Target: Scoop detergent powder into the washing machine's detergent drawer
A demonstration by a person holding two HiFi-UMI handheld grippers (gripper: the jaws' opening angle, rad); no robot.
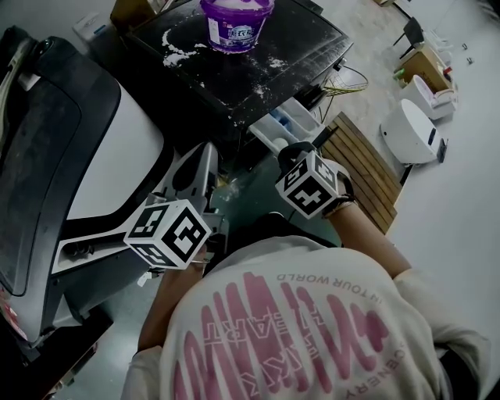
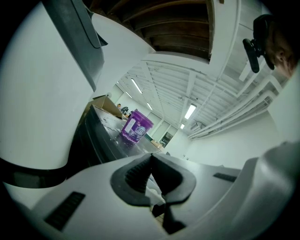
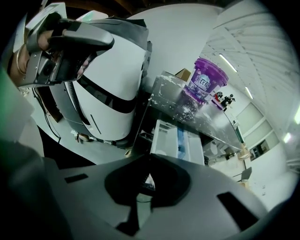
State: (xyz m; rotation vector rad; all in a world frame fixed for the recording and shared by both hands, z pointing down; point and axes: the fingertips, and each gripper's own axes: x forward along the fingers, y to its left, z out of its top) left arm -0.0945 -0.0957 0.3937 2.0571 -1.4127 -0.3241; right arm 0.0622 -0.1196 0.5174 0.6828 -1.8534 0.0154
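Note:
A purple detergent tub (image 1: 237, 23) stands on the dark machine top (image 1: 297, 47), with white powder spilled around it. The white detergent drawer (image 1: 285, 125) is pulled out below the top's front edge; the right gripper view shows its blue compartment (image 3: 180, 138). My right gripper (image 1: 295, 152) sits just short of the drawer, jaws shut (image 3: 149, 157), nothing between them. My left gripper (image 1: 199, 160) is lower left, beside the white machine, also shut (image 2: 151, 157) and empty. The tub (image 2: 136, 126) (image 3: 206, 84) shows far off in both gripper views. I see no scoop.
A white machine with a dark lid (image 1: 47, 148) fills the left side. A slatted wooden pallet (image 1: 363, 168) lies right of the drawer, with white appliances (image 1: 410, 129) and cables beyond it. The person's shirt (image 1: 289, 328) covers the lower part of the head view.

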